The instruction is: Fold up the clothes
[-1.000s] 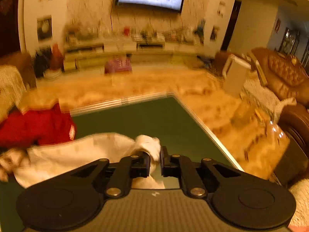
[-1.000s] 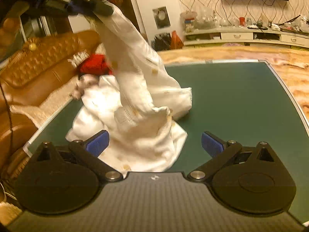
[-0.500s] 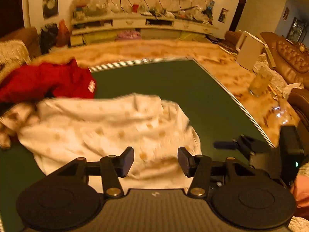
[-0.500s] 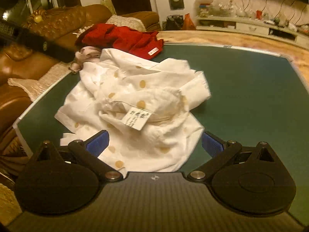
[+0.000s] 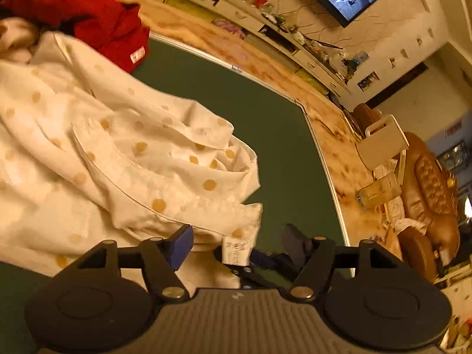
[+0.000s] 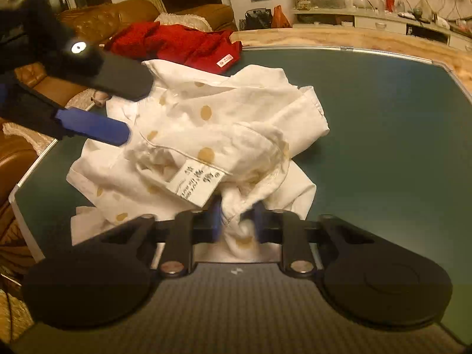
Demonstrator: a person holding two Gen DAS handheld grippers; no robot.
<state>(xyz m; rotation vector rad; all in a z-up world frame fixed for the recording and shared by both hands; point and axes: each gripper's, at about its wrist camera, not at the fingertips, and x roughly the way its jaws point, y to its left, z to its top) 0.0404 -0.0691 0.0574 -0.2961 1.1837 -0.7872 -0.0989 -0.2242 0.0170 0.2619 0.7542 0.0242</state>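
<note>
Right claw (image 6: 236,221) angled down, closing—seemingly pinching white shirt (image 6: 224,135); left claw (image 5: 239,246) spread.

Red garment (image 5: 88,14) cut by frame edge; right fingers (image 6: 216,215) blurred.

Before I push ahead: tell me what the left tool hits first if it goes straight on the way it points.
Most likely the white dotted garment: its hem lies between the open fingers of the left tool. Depth is unclear.

Crumpled shirt (image 6: 224,124) on table (image 6: 383,124), sweater (image 6: 183,44) behind.
</note>
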